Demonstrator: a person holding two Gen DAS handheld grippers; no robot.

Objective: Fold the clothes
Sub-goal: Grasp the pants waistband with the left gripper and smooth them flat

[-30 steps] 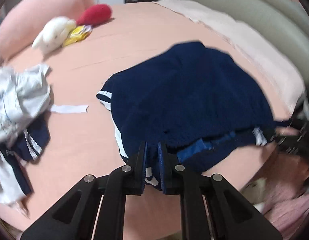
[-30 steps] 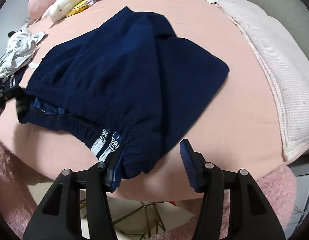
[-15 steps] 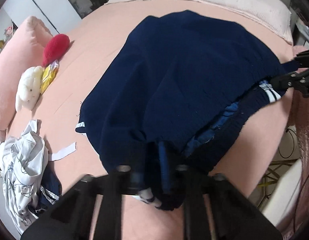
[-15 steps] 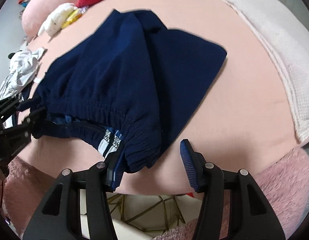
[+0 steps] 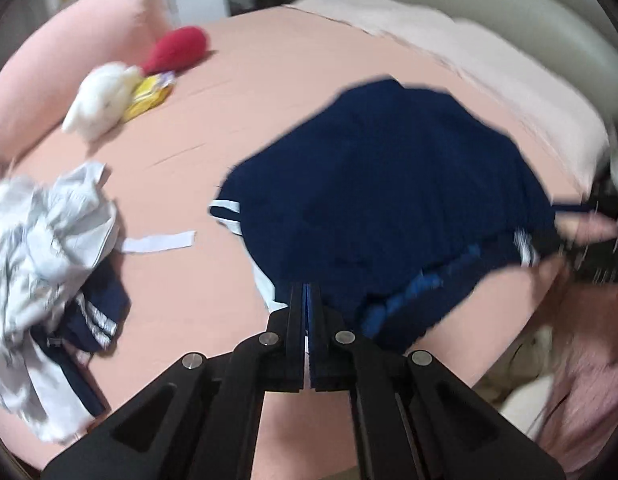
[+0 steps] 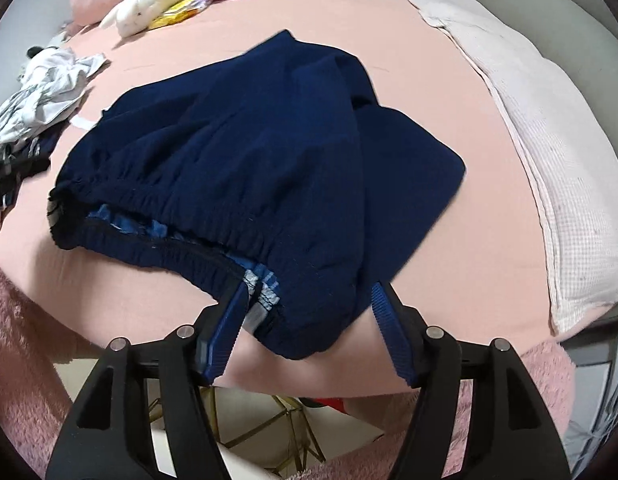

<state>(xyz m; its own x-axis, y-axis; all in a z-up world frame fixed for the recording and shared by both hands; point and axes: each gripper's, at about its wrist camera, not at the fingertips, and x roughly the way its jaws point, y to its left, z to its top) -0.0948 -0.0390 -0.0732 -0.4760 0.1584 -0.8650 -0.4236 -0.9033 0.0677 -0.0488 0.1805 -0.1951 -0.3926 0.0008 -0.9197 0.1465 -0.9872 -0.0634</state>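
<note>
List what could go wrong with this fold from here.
1. The right gripper has its jaws opening around the waistband of the navy shorts, which lies at the edge of the bed; let go there, it may slide off.
2. The left gripper is shut, apparently with no cloth pinched, so its corner may stay behind.

navy shorts [image 6: 237,160]: showing soft matt crinkled cloth, gathered elastic waistband | bed sheet [image 6: 449,92]: looking smooth matt peach fabric | blanket [image 6: 549,184]: showing waffle-textured weave | gripper pads [image 6: 383,312]: showing ribbed blue rubber
</note>
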